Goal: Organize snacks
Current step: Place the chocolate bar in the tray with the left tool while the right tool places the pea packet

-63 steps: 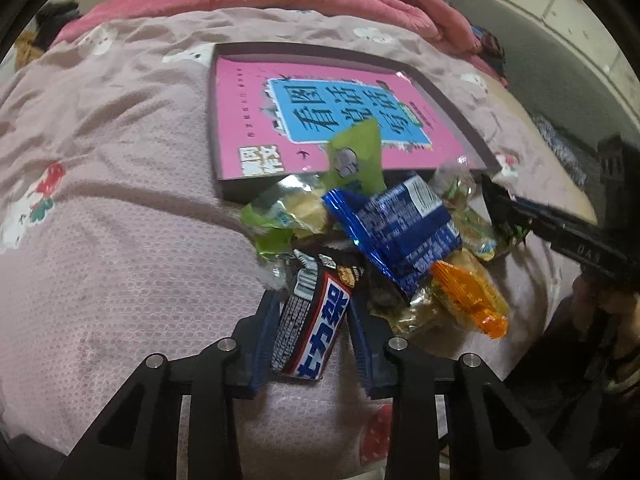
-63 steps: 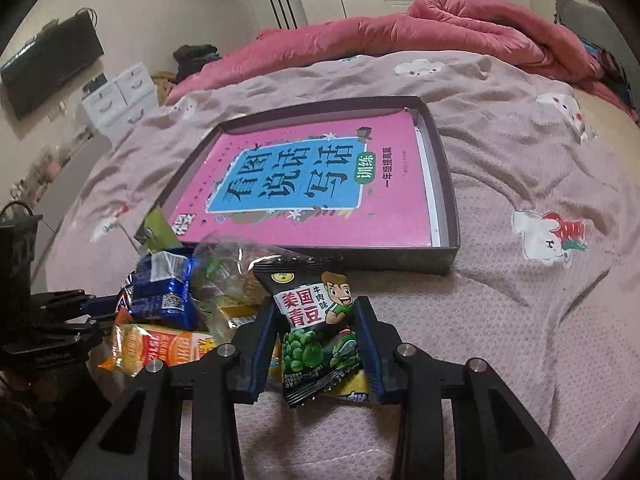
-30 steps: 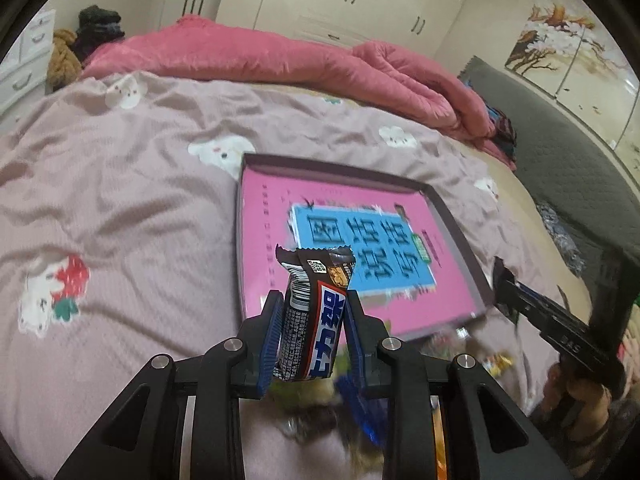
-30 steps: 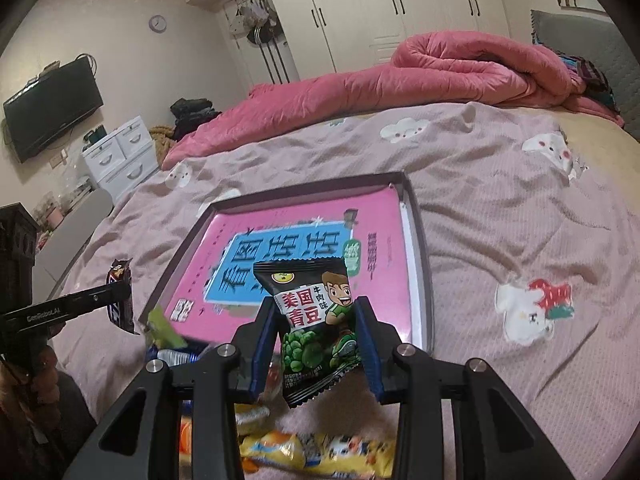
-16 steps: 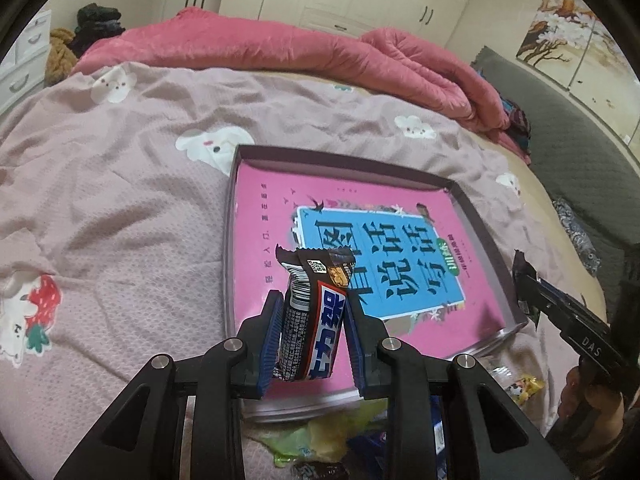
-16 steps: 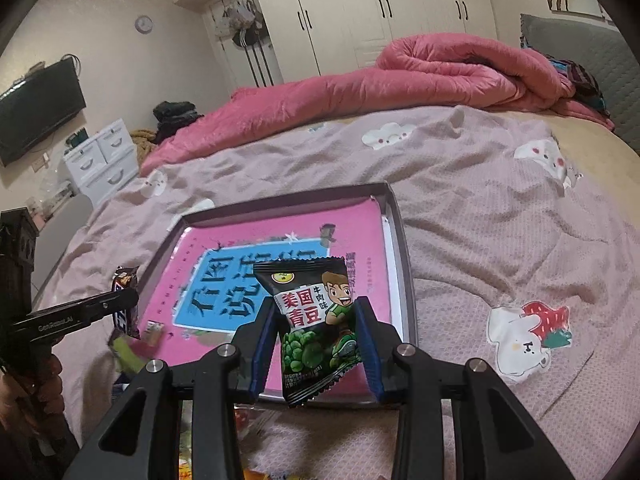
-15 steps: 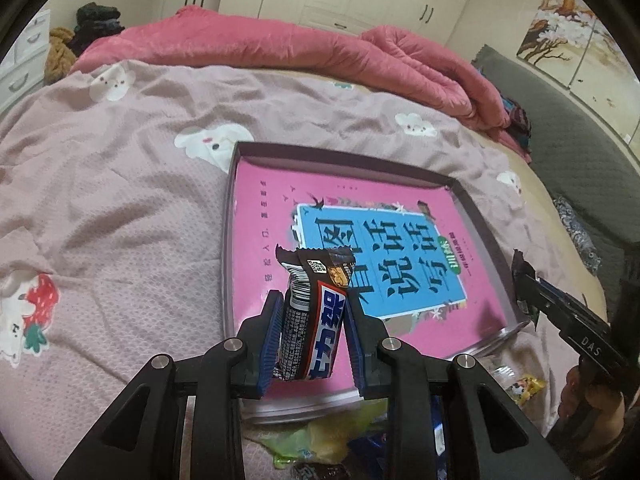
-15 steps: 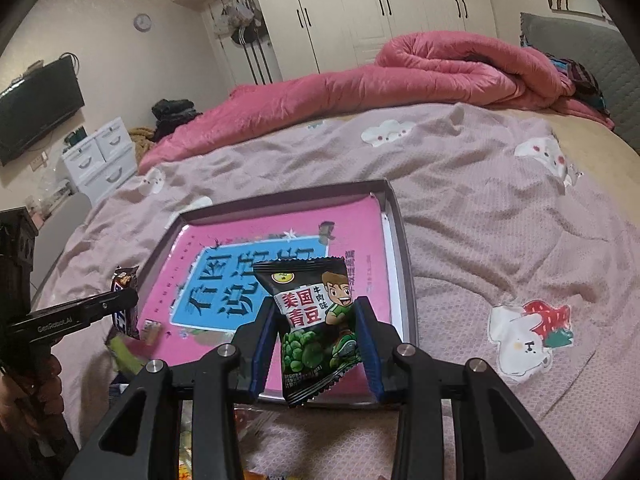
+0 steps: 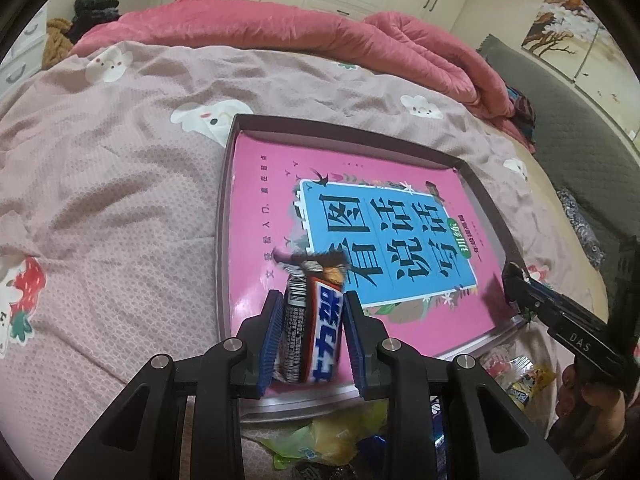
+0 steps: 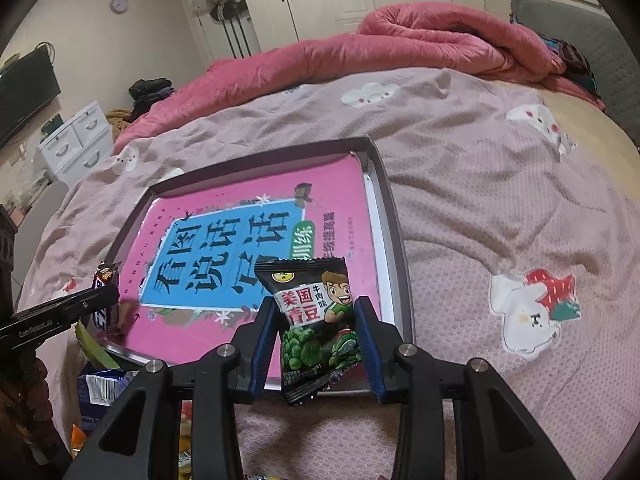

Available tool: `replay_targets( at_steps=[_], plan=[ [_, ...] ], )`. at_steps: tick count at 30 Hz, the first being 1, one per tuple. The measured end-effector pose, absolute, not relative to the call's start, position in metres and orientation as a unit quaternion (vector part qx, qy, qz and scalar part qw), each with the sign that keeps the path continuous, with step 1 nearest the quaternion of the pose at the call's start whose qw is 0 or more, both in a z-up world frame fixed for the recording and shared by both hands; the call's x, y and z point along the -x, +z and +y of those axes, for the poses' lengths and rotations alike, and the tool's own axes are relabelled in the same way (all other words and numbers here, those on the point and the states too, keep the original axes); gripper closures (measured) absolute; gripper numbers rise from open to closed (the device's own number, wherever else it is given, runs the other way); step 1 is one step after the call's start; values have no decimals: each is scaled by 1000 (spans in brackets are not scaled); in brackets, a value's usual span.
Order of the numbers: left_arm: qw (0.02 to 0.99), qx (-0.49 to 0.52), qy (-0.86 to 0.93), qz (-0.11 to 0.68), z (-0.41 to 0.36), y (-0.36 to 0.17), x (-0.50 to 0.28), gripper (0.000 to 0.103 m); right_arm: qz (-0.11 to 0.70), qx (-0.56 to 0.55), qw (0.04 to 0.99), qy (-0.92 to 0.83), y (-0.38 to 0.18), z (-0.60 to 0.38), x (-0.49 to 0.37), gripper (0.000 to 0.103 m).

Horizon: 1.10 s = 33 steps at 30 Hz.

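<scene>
On the bed (image 9: pixel 100 200), left gripper (image 9: pixel 312 332) pinches a blue-labelled chocolate bar (image 9: pixel 316 320).

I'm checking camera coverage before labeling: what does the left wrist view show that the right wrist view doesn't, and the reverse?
Only the left wrist view shows the painted panels on the far wall and the yellow snack packet beside the tray.

Only the right wrist view shows the wall clock, the TV, the white drawer unit and the strawberry print on the sheet.

Both show the tray holding the pink book, the pink quilt, the chocolate bar in the left gripper and the green pea packet in the right gripper.
</scene>
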State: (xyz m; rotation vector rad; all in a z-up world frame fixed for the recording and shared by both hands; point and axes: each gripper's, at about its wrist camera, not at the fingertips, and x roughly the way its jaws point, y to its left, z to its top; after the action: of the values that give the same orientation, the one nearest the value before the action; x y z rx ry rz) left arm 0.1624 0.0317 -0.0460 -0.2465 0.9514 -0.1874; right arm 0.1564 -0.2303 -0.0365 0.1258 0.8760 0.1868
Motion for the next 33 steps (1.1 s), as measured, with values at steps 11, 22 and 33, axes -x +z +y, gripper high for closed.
replay_targets(
  at_steps=[11,22,33],
  plan=[
    [876,127,-95,455,35,-42,-157,67,415,-70,903,92,-32,-233,-154,61],
    [879,139,-94,446,43,-32,-148,55,396,-83,909,104,-23,-237,-148,51],
    [879,158,-93,441,57,-25,-139,51,381,-87,913,117,-15,-235,-143,45]
  ],
)
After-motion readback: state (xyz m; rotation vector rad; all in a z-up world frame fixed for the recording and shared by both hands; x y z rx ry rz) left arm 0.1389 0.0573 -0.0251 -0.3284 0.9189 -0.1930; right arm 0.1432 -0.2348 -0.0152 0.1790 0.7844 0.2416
